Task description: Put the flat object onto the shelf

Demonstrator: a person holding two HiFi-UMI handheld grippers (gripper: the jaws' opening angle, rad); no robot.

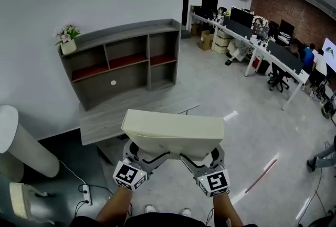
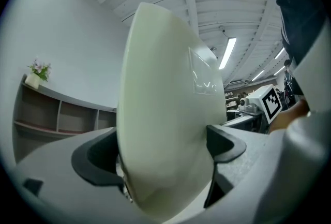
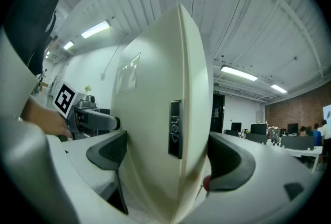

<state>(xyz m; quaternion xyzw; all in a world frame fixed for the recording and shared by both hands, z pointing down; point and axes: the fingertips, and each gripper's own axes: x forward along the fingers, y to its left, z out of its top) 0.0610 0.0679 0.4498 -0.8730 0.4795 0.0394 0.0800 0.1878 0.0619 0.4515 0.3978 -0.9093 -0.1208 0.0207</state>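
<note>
Black pads of left claw (image 2: pixel 165 151) sit wide apart and press both broad faces of the flat object (image 2: pixel 164 99). The slab fills the whole gap btwn the jaws. Right claw (image 3: pixel 166 158): same config, jaws spread wide, pinching the same slab by its faces.

Reason for two-point hold (judgement): the item is broad and thin, so a single grip at one edge would let it sag or twist. One claw per near corner keeps it level, and both claws point approx. level.

Position: the slab is carried in the air in front of the person, roughly horizontal, near edge in the claws, far edge toward the wall. It touches nothing else. It is over the floor, short of the low grey counter (image 1: pixel 118 118) and well apart from the shelf (image 1: pixel 126 58) behind that.

Appearance of the slab:
- Colour: cream/off-white, matte.
- Shape: rectangular w/ rounded corners. Faces bulge slightly and a seam runs along the edge.
- Black insert (image 3: pixel 175 129) w/ lettering on the edge, not legible.
- Clear film patch (image 2: pixel 203 74) on one face.
- Prob. rigid, since no droop is visible.

Shelf: grey, open compartments, red-lined boards, flower pot (image 1: pixel 67 42) on the top left end. Top surface otherwise free, so placement there looks feasible.
</note>
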